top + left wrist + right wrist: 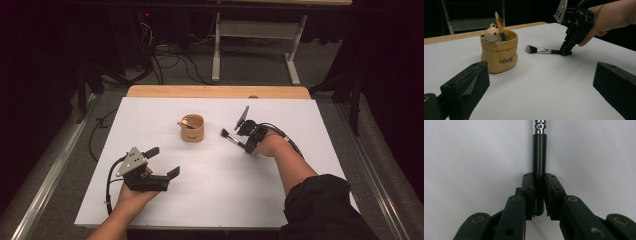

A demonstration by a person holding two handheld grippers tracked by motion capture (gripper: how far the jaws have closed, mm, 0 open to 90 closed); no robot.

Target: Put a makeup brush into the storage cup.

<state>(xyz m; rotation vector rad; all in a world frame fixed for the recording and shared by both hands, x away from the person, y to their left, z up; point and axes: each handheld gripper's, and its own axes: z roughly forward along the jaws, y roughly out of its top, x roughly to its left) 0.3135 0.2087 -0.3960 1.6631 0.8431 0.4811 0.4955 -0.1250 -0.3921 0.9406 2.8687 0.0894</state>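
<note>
Presently: makeup brush (541,50) clamped at its handle end by the right claw (244,145), low on the white desk (300,190).
Item lay flat on the desk, bristles pointing away from the right claw toward the yellow bear pot (500,53), which stood well apart beyond the brush tip and already held one brush (499,26). Right claw was clenched on the black handle's very end, pads (527,192) pressing both sides. Left claw (162,161) rested released, jaws wide, holding nothing, near the person's side. Risk, as judged: so short a hold at the handle's tail could let the brush pivot or slip when lifted; a swinging head might then knock the pot over.
</note>
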